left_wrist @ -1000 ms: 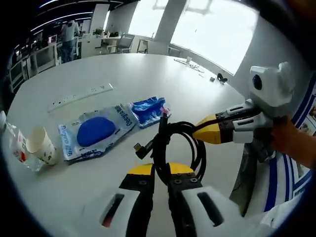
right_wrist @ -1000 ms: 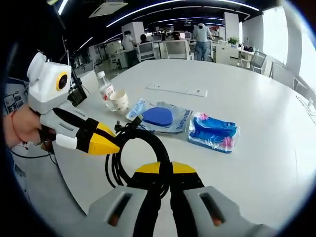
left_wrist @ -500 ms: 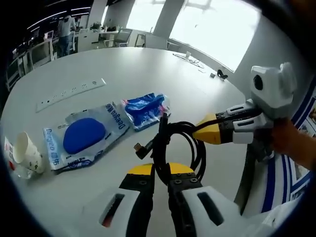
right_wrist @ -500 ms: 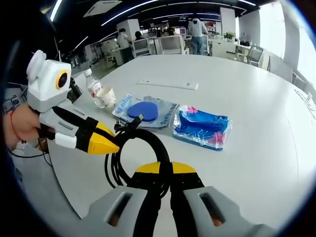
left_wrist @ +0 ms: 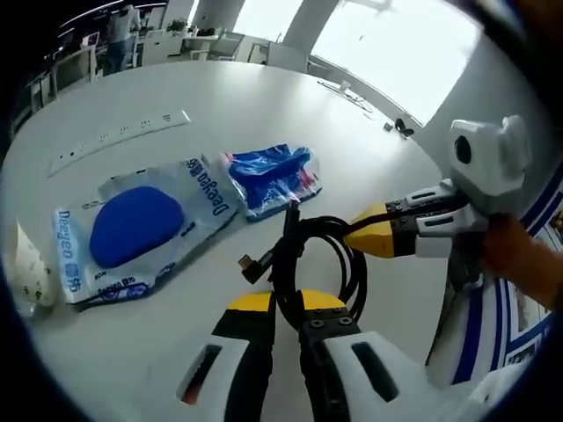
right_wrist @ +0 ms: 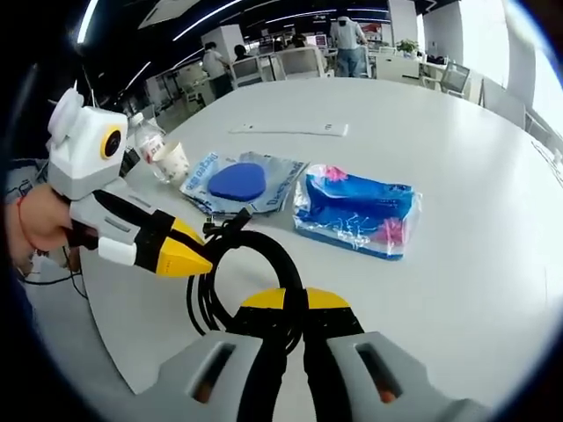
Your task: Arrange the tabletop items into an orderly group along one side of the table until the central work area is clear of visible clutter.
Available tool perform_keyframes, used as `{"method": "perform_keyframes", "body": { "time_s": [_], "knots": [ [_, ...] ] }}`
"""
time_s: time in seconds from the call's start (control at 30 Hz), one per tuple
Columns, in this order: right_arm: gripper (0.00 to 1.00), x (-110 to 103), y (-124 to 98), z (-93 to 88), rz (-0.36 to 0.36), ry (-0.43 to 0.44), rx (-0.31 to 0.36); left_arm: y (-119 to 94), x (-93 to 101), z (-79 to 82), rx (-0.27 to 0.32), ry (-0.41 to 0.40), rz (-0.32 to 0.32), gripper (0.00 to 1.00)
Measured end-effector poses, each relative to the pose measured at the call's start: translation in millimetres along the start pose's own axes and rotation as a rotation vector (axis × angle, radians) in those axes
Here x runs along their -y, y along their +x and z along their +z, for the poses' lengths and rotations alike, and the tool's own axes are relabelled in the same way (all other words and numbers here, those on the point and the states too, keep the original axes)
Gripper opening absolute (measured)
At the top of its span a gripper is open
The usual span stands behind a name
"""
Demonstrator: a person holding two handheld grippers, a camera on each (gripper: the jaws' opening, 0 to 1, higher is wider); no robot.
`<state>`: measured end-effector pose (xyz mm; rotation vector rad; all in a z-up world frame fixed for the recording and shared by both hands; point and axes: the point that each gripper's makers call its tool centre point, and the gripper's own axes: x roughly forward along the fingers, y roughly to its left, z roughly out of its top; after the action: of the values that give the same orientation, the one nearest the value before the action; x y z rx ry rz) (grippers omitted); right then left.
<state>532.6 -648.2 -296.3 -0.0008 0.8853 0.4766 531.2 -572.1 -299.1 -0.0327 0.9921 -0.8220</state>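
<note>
Black coiled cable [left_wrist: 310, 255] hangs clamped between both hand-held grippers, left [left_wrist: 286, 303] and right [right_wrist: 295, 303], lifted clear of the desk [left_wrist: 264, 105] for carrying aside.

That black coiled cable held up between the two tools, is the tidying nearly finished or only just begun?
Only begun, it seems. In hand: the black coiled cable, gripped by both the right tool and the left tool. Nothing looks grouped at an edge yet. Left on the white table: the clear packet with a blue disc, the blue crinkly packet, the paper cup, the plastic bottle and the white power strip.
</note>
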Motion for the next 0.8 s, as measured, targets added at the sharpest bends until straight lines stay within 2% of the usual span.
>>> {"method": "perform_keyframes", "body": {
  "time_s": [0.3, 0.8],
  "knots": [
    [0.02, 8.8, 19.7, -7.4, 0.003, 0.034, -0.025, 17.9, -13.6, -5.7, -0.03, -0.038, -0.009, 0.06],
    [0.03, 11.9, 32.8, -13.0, 0.003, 0.028, -0.042, 25.7, -20.9, -8.8, -0.035, -0.069, -0.009, 0.07]
  ]
}}
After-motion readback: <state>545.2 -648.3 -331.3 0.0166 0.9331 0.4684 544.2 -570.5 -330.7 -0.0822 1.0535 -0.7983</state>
